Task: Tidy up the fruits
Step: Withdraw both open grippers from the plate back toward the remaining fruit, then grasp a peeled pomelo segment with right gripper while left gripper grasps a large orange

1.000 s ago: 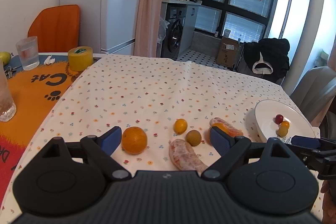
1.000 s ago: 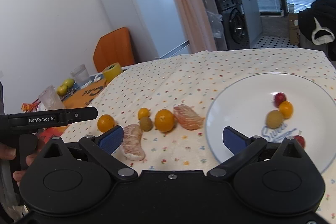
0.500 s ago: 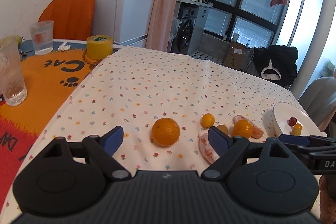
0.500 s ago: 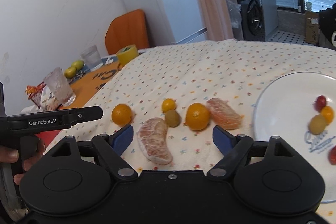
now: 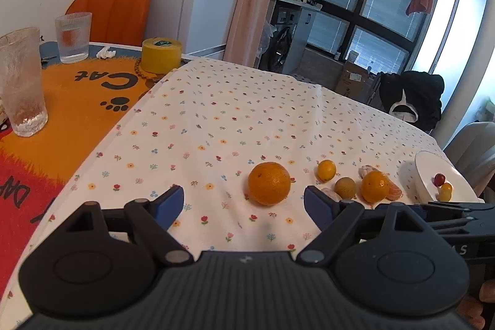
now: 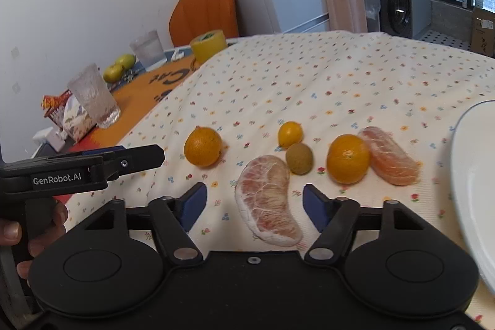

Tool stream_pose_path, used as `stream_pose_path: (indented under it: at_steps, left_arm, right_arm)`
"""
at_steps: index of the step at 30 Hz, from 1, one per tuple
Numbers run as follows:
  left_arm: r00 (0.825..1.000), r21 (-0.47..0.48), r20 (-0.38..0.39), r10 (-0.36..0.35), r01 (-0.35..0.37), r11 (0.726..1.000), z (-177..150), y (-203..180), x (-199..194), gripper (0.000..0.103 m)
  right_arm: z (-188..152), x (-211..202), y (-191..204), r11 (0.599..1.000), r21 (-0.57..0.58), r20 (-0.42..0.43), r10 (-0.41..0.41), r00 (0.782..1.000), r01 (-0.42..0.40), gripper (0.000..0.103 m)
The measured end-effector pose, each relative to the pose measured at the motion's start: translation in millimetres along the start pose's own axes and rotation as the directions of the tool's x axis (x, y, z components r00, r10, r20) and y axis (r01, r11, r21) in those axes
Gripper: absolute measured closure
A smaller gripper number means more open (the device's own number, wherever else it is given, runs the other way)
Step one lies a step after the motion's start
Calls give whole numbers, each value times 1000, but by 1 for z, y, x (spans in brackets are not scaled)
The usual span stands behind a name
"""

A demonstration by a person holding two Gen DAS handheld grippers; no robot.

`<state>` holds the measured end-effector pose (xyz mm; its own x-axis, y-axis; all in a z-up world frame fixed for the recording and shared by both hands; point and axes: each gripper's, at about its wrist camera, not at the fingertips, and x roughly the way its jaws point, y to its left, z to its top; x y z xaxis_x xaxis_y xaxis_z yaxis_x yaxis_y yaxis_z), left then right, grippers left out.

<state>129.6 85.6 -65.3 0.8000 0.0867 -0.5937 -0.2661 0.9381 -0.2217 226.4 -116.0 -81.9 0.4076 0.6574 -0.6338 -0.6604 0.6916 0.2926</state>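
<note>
Right gripper (image 6: 252, 203) shifted left over pomelo segment (image 6: 269, 201), lengthwise toward camera.

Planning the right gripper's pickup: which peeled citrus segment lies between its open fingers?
The pale pinkish segment, nearest the right gripper; the deeper orange segment lies farther right, beside the plate.

Six fruits lie loose on the flowered worktop: a large orange (image 6: 203, 146) at the left, a small yellow citrus (image 6: 290, 134) with a brownish-green round fruit (image 6: 299, 158) just in front, and a second orange (image 6: 348, 158) touching a peeled segment (image 6: 389, 155). A bigger peeled pomelo segment (image 6: 269, 200) lies nearest, curved. The white plate (image 5: 427, 178) holds a red (image 5: 439, 179) and a yellow cherry tomato (image 5: 445, 191).
</note>
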Motion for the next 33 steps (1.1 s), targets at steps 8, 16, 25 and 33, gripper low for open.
stream_pose_path:
  at_steps: [8,16,25,33]
  left_arm:
    - [1000,-14,-7,-4,4,1000,-1,7,2,22]
    - [1000,-15,-16,-5,4,1000,-2,7,7,22]
    - [1000,4,-21,-18,19,1000,1,-5,13,32]
    - [999,9,-31,-27,27,1000,6,-15,28,41]
  right_arm:
    - [1,17,6,1000,-14,-31,-22,999,22,47]
    - [2,24,2,999,-15,-28,-51,998,51,64]
    - [6,7,2,999,-44,1,-29,1000,29,66]
    - [9,-13,-7,999,-22,44,-36,998,37,66]
